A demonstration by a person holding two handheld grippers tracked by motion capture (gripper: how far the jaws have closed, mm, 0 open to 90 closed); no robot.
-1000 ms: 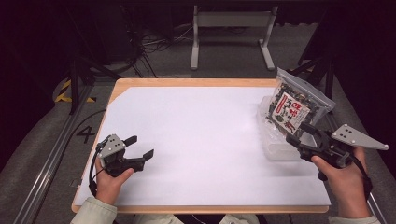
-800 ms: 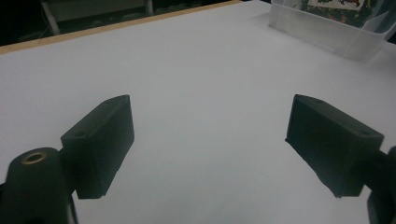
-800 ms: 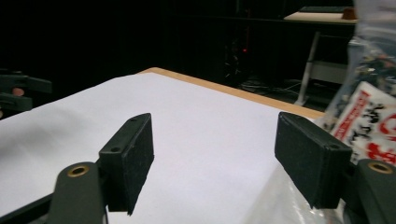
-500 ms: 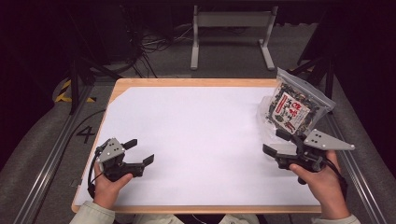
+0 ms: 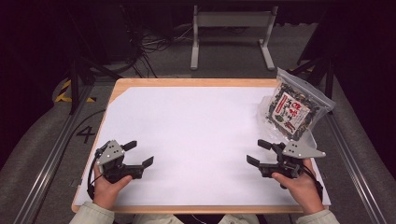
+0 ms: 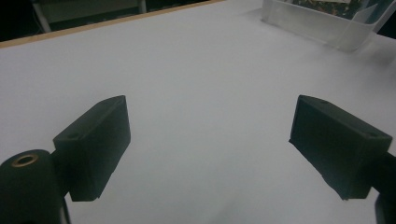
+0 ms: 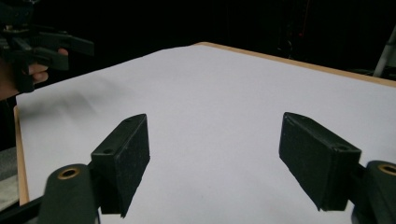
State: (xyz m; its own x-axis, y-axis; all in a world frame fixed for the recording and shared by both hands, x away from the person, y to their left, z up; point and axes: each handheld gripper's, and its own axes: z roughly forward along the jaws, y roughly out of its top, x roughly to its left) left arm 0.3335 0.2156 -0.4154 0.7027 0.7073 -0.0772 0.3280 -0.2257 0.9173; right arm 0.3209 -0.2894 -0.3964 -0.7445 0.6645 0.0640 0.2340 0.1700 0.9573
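The left gripper [image 5: 139, 154] sits low over the white sheet [image 5: 196, 140], close to the person's edge of the table [image 5: 187, 82]. A hand [image 5: 108, 186] holds it from behind. Its jaws are spread wide, they have just been opening, and nothing is between them. In the left gripper view the two black pads [image 6: 95, 144] stand far apart with only white sheet under them and past them.

The right gripper [image 5: 259, 152] is held by the other hand [image 5: 299, 186] on the other side of the sheet. It points in toward the middle of the table. Its jaws have just been opening too, they are let go and wide, and there is nothing in them. In the right gripper view its pads [image 7: 125, 158] stand apart over the bare sheet.

Just behind the right gripper and a bit to its outer side is a clear plastic box [image 5: 280, 126]. A bag of snacks [image 5: 294, 105] with a red and white label rests in it, leaning up and back. The bag is near the right gripper but not touching it. It is well apart from the left gripper, far across the sheet.

Past the table, on the floor, stands a grey metal stand [image 5: 232, 35], with black cables [image 5: 159, 44] next to it.
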